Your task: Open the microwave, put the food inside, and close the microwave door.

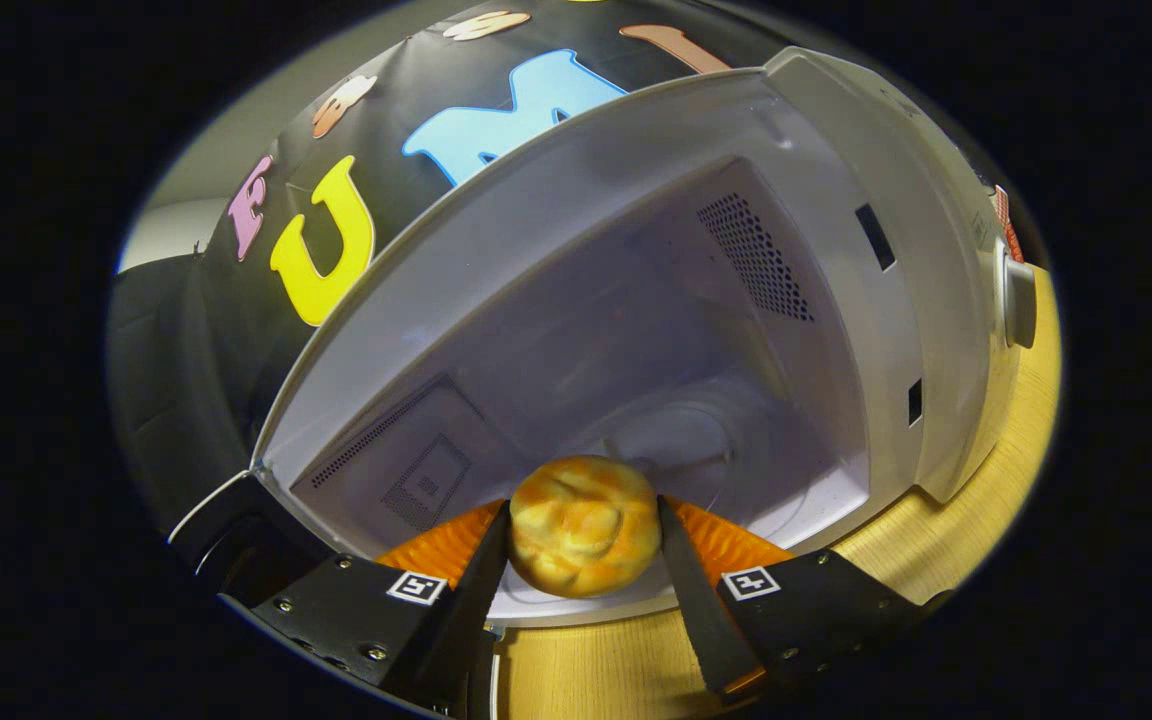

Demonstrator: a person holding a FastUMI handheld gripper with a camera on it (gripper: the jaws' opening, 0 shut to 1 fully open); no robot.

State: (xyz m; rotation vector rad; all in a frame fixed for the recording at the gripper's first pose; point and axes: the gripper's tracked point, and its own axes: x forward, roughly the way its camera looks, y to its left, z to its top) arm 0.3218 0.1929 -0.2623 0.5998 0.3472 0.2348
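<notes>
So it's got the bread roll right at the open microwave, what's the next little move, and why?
Probably carry the bread roll a little further in and lower it onto the glass turntable. The gripper is shut on the roll, both fingers pressing its sides, and it sits only at the front lip of the open microwave, with the turntable just beyond. Released here, it might land too near the edge.

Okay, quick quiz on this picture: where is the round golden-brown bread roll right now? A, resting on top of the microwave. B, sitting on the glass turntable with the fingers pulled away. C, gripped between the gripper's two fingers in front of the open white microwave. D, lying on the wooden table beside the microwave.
C: the round golden-brown bread roll sits pressed between both fingers of the gripper, at the mouth of the open white microwave.
</notes>
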